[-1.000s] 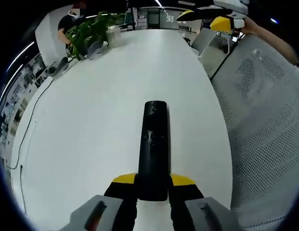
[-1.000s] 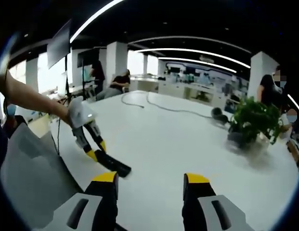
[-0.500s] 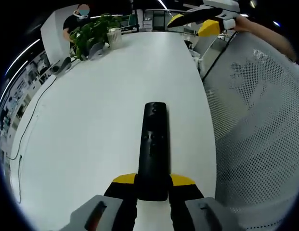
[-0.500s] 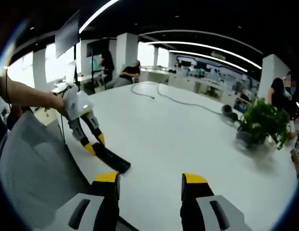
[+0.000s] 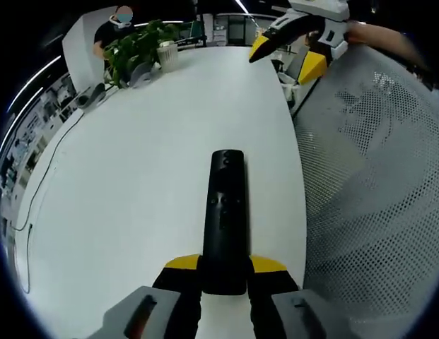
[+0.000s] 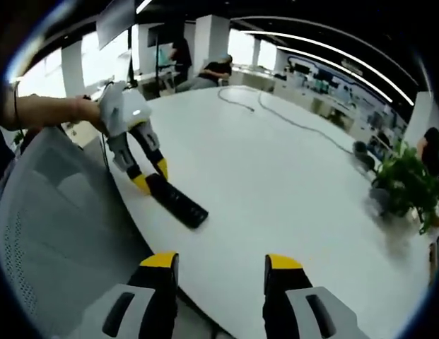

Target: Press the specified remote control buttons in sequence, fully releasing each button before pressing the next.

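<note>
Left gripper clamped on the near end of a slim black remote, which is held over the smooth white surface. Right gripper with jaws apart, empty, above the surface edge. Grey mesh chair alongside. Button markings too small to read.

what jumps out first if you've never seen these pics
A black remote held out over a big white table, its near end clamped in the left gripper. The right gripper hangs open above the table edge, short of the remote. A grey mesh chair stands beside the table, and a green plant sits at the far end.
</note>
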